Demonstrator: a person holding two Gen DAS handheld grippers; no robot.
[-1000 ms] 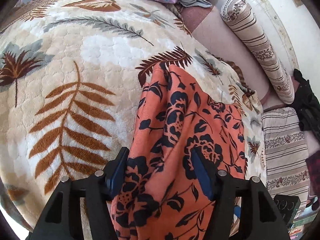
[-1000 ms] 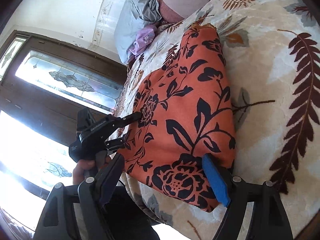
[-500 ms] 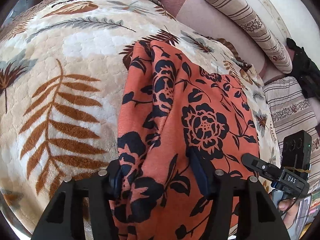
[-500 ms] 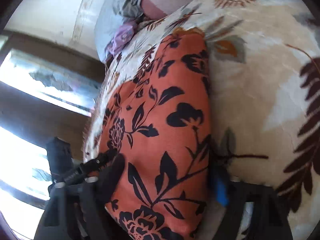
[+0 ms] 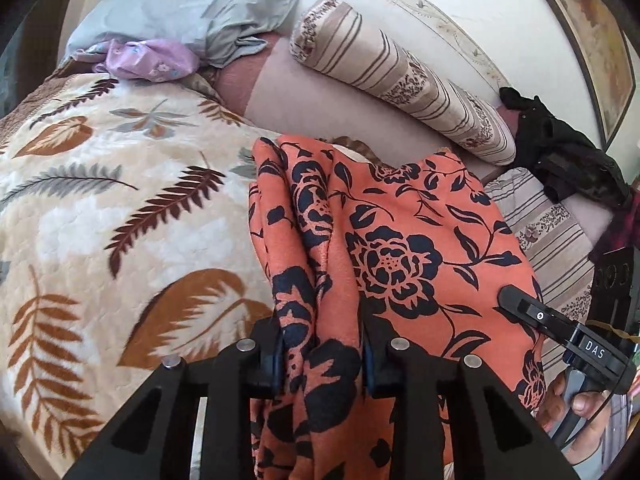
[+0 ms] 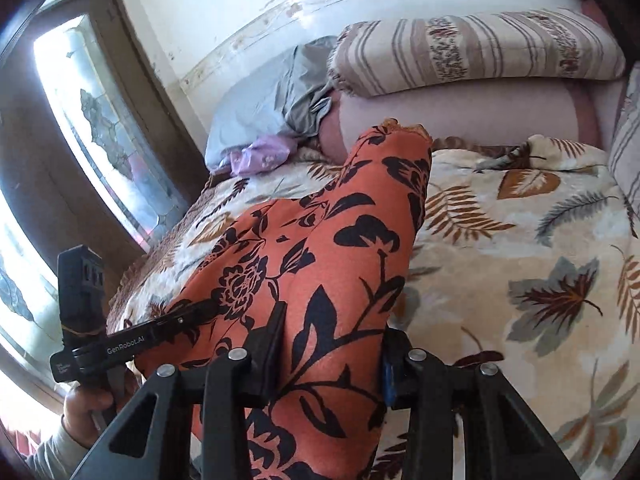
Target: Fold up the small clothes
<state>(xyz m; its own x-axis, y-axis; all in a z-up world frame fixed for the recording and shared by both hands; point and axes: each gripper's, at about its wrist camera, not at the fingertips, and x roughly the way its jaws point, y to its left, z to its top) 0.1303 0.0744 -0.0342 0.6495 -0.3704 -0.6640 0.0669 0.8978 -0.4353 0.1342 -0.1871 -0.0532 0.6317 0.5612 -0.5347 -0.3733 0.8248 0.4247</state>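
Two grippers each pinch a near corner of the orange cloth [image 5: 400,240], so the cloth runs straight ahead from both of them, its long axis leading from the bottom edge of each frame up toward the middle, where its far end meets the blanket [image 5: 120,208]. In the left wrist view the left gripper [image 5: 324,356] sits bottom centre, its jaws having just been closing, and now narrow on a bunched fold of the cloth. The right gripper [image 5: 560,332] shows at lower right of that frame, its tip on the same near edge. In the right wrist view the right gripper [image 6: 332,356] sits bottom centre, jaws also just closed in and clamped on a thicker fold; the left gripper [image 6: 132,344] lies at lower left, held by a hand [image 6: 84,408].

Neither gripper looks nearer the far end; they flank the near edge side by side, so the fold probably carries that edge forward over the far end. Blanket beyond the cloth lies bare. Farther off, a striped bolster [image 5: 400,80] crosses the upper middle of the left view, a grey pillow [image 5: 180,12] and purple garment [image 5: 148,60] sit at upper left, and a black garment [image 5: 568,156] at right. None blocks the path.
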